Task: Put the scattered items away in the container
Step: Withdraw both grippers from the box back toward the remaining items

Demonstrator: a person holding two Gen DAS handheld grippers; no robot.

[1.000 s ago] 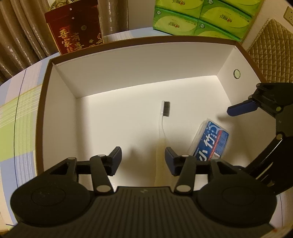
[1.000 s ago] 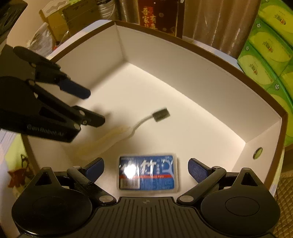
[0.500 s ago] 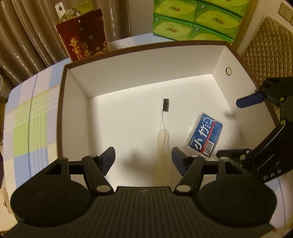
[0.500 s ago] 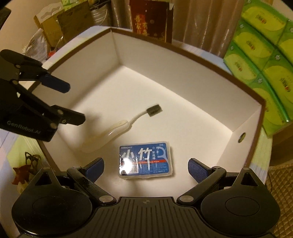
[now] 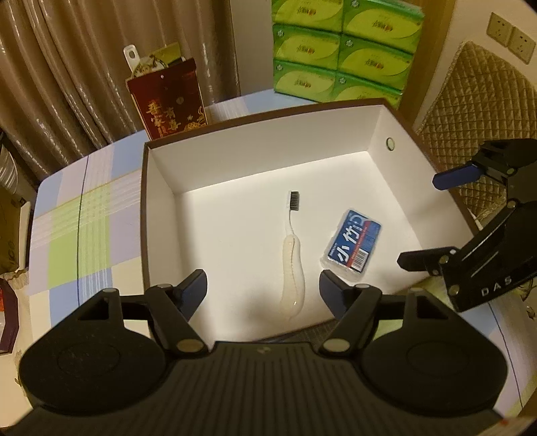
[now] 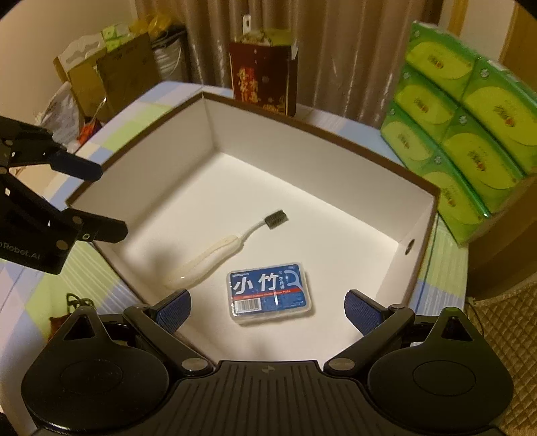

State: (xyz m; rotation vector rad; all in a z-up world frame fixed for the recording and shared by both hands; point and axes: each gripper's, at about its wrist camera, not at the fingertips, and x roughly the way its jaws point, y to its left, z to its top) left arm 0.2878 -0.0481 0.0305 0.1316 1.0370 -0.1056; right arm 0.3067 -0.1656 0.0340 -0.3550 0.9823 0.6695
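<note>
Toothbrush [image 5: 293, 255] and blue floss-pick box [image 5: 352, 242] lying flat on the white floor of the brown-rimmed container [image 5: 145, 214], apart from each other.

Left wrist view: left gripper [image 5: 262, 291] above the container's near edge, jaws spread wide, holding nothing. Toothbrush handle just ahead between the jaws, bristles pointing away; floss box ahead and to the right. Bare floor ahead-left. Right gripper [image 5: 428, 219] at the right wall, jaws parted, empty. Only here: quilted cushion [image 5: 470, 110] and wall sockets [image 5: 510, 30] far right.

Right wrist view: right gripper [image 6: 267, 308] over the near wall, jaws wide apart, gripping nothing; floss box [image 6: 268, 293] just ahead between them, toothbrush [image 6: 221, 250] ahead-left. Left gripper [image 6: 100, 201] at the left rim, parted. Only here: paper bags [image 6: 110, 77] beyond the checked bench [image 6: 33, 295]. Green tissue packs [image 6: 470, 134] and red bag [image 6: 263, 80] in both.
</note>
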